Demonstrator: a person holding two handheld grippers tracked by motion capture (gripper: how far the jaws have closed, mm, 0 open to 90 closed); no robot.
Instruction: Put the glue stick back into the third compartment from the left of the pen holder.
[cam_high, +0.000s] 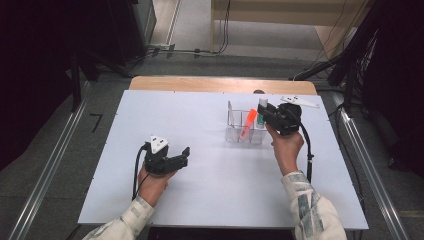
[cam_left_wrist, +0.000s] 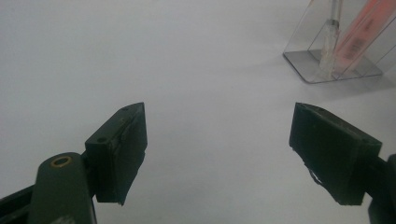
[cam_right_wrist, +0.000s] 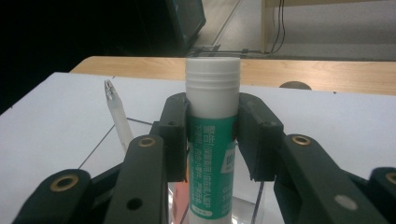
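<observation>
Between the right gripper's (cam_right_wrist: 212, 140) clamped pads, the upright glue stick (cam_right_wrist: 211, 140) could snag the clear organizer's (cam_high: 235, 134) wall if tilted.

Glue stick (cam_right_wrist: 211, 140): smooth plastic, white ribbed cap, green printed label with slight sheen. Organizer (cam_high: 244, 131): clear glossy plastic, hard edges. Orange marker (cam_high: 248, 123): smooth plastic. Translucent pen (cam_right_wrist: 116, 114): frosted plastic. Table (cam_high: 210, 175): matt white sheet over a pale wood edge. Right gripper (cam_right_wrist: 212, 140): matt black plastic jaws, brass-coloured rivets.
</observation>
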